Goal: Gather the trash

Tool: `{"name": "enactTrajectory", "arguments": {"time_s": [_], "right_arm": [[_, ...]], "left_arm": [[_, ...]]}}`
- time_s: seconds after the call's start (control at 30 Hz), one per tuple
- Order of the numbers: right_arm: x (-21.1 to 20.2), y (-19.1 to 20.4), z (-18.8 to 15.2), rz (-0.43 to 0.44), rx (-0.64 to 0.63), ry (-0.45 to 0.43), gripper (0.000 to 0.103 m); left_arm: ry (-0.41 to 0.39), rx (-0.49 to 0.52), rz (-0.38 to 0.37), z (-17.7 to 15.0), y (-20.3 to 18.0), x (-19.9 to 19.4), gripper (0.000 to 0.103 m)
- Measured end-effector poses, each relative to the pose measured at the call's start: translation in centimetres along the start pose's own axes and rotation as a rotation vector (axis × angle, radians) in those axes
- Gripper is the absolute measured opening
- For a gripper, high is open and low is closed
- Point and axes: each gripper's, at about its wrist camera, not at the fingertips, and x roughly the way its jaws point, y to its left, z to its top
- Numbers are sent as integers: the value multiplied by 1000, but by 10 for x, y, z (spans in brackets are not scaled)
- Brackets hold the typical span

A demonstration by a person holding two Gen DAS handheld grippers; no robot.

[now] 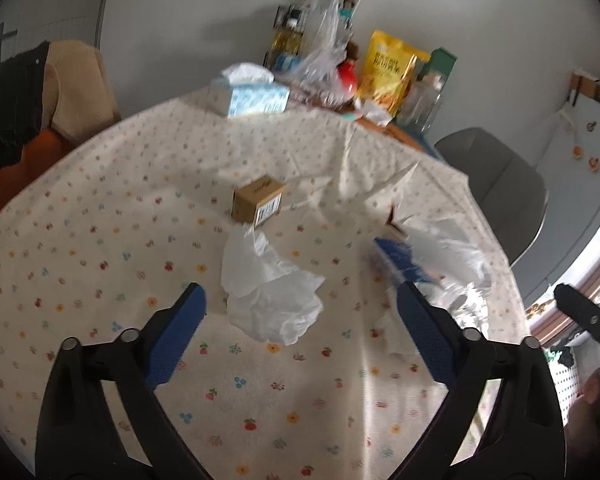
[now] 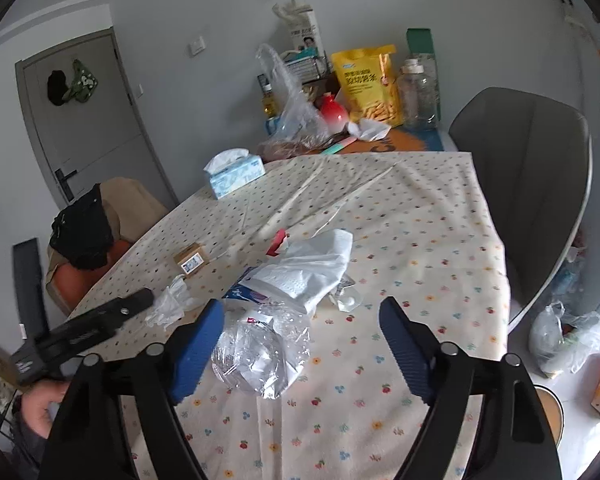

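Starting stage judged; nothing is gripped yet; left gripper (image 1: 300, 296) and right gripper (image 2: 302, 312) are spread; crumpled tissue (image 1: 272, 300), crushed bottle (image 2: 260, 356), small box (image 1: 258, 204) left on worktop (image 1: 100, 240).

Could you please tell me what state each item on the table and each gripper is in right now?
Left gripper: jaws open, empty, over the crumpled tissue.
Right gripper: jaws open, empty.
Crumpled tissue: loose on the tablecloth.
Plastic bottle: crushed, lying on its side.
White napkin: unfolded, draped over other trash.
Small cardboard box: closed.
Tissue box: open, tissue sticking out.
Door: shut.
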Motion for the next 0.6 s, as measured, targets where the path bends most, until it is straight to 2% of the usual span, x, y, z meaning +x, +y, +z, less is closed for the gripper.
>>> {"name": "enactTrajectory", "arguments": {"time_s": [0.13, 0.2, 0.23, 0.27, 0.33, 0.4, 0.6], "right_arm": [[11, -3, 0, 8, 9, 21, 76], [16, -4, 0, 8, 7, 32, 76], [19, -5, 1, 10, 6, 38, 76], [24, -5, 3, 12, -2, 50, 76], [32, -4, 7, 6, -22, 62, 76], [39, -2, 13, 3, -40, 66, 76], [60, 18, 25, 27, -134, 92, 76]], "left_arm": [[22, -20, 35, -3, 5, 13, 88], [27, -33, 38, -3, 8, 17, 80], [39, -42, 41, -3, 10, 20, 66], [55, -56, 37, -2, 13, 22, 43], [72, -89, 35, -2, 19, 24, 17], [57, -113, 23, -2, 25, 18, 11], [-15, -116, 21, 4, 30, -10, 10]]}}
